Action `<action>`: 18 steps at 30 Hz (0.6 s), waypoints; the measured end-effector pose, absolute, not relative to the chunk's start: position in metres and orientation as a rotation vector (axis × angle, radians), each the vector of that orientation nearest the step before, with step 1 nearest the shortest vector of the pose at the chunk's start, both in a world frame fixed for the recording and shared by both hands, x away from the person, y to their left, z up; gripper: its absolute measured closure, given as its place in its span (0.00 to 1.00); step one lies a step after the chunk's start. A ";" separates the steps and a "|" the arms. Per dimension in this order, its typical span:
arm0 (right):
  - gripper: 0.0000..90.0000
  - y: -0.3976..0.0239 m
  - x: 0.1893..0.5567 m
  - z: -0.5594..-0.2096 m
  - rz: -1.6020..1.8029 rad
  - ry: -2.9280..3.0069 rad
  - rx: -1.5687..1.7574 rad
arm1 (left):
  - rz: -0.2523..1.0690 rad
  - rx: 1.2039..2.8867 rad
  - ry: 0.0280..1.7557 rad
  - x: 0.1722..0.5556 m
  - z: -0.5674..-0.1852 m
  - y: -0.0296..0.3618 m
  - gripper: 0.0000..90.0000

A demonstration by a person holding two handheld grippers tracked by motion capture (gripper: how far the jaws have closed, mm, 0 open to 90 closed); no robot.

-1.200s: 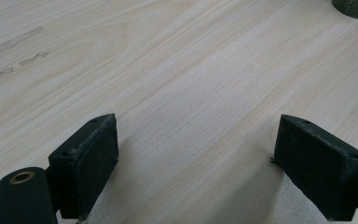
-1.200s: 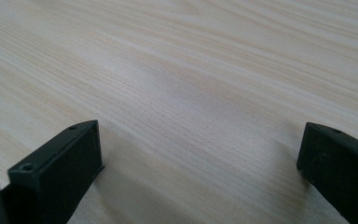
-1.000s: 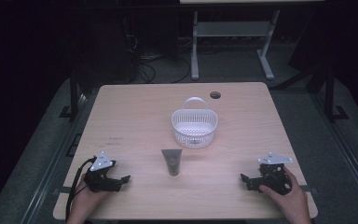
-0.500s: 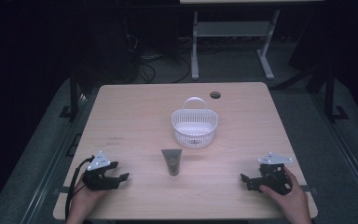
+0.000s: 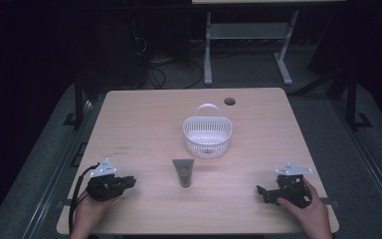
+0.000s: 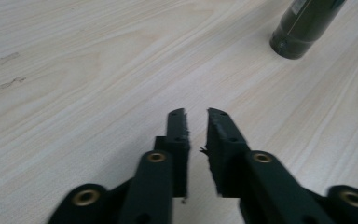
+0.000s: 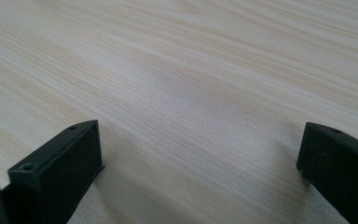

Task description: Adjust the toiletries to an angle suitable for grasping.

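Dim room, wooden table (image 5: 144,119): left gripper (image 5: 110,186) nearly closed, right gripper (image 5: 278,190) wide, both empty. Nothing begun; probably next, grasping the dark tube (image 5: 183,172) before the white basket (image 5: 207,135).

The right gripper (image 7: 200,163) has its two black jaws spread wide — one at each lower corner — low over the pale wood-grain table (image 7: 191,70), nothing between them.
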State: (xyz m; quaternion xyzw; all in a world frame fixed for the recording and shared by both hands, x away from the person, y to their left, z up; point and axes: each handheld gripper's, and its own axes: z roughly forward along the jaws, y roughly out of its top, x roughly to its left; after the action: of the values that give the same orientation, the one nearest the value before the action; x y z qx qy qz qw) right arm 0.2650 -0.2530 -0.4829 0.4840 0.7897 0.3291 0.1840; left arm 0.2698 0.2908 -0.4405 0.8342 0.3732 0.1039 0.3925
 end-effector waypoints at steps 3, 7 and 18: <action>0.00 -0.253 0.265 -0.483 0.928 2.227 1.365 | 0.267 2.122 0.947 0.270 -0.437 0.289 0.99; 0.00 -0.253 0.265 -0.483 0.927 2.227 1.366 | 0.267 2.122 0.948 0.269 -0.429 0.284 0.99; 0.00 -0.253 0.265 -0.483 0.928 2.227 1.366 | 0.264 2.127 0.902 0.267 -0.416 0.268 0.99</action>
State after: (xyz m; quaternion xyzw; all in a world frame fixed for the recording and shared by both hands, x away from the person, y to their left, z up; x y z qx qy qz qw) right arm 0.2648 -0.2531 -0.4829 0.4843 0.7896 0.3289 0.1838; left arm 0.2670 0.2678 -0.4159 0.8395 0.3561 0.1043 0.3970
